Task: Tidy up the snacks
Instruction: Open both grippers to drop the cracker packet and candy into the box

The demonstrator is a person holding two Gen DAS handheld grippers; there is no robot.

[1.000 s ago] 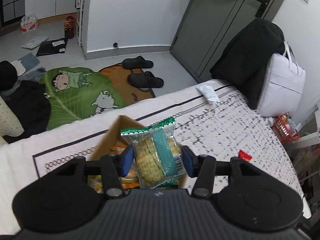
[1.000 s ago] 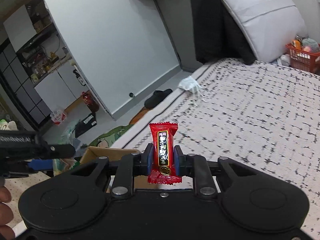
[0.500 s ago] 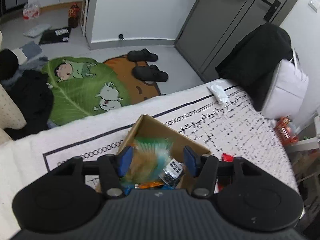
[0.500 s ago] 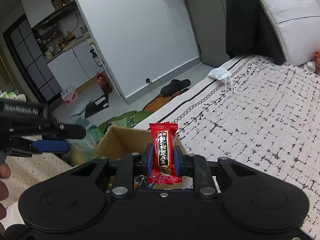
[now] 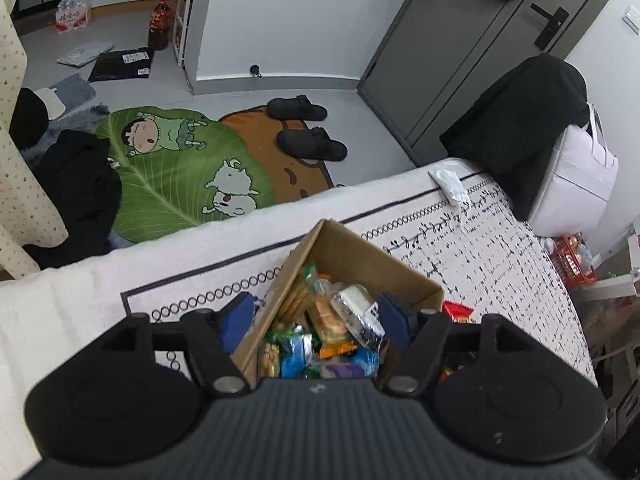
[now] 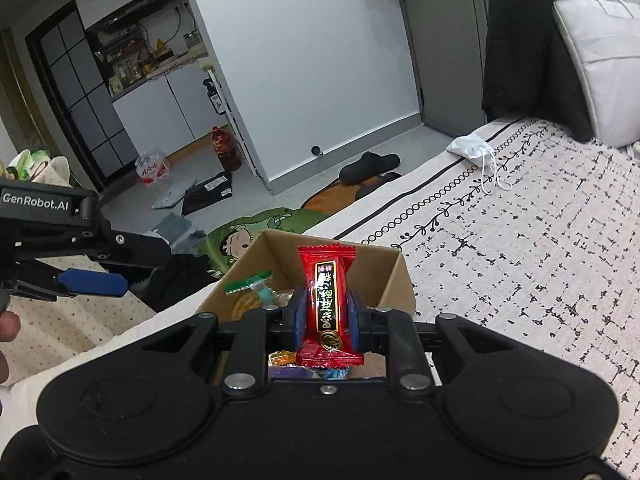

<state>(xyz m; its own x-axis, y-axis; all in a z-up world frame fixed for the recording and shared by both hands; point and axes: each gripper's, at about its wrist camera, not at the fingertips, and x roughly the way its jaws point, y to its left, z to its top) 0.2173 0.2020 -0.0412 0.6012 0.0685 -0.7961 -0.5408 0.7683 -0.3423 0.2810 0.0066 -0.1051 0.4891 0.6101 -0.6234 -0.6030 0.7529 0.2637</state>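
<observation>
A cardboard box of mixed snack packets sits on the patterned bed cover. My left gripper hangs over the box with its jaws opening and nothing pressed between the blue pads. A green-trimmed cracker packet lies loose inside the box. My right gripper is shut on a red candy packet, held upright just over the near side of the box. In the right wrist view the left gripper shows at the left, and the cracker packet pokes up from the box.
Another red packet lies on the bed right of the box. A white face mask rests near the bed's far edge. A black jacket and a white bag stand at the bed's end. Slippers and a cartoon rug lie on the floor beyond.
My left gripper opened and the cracker packet fell from it into the box. My right gripper carried the red candy packet over to the box, still shut on it.
</observation>
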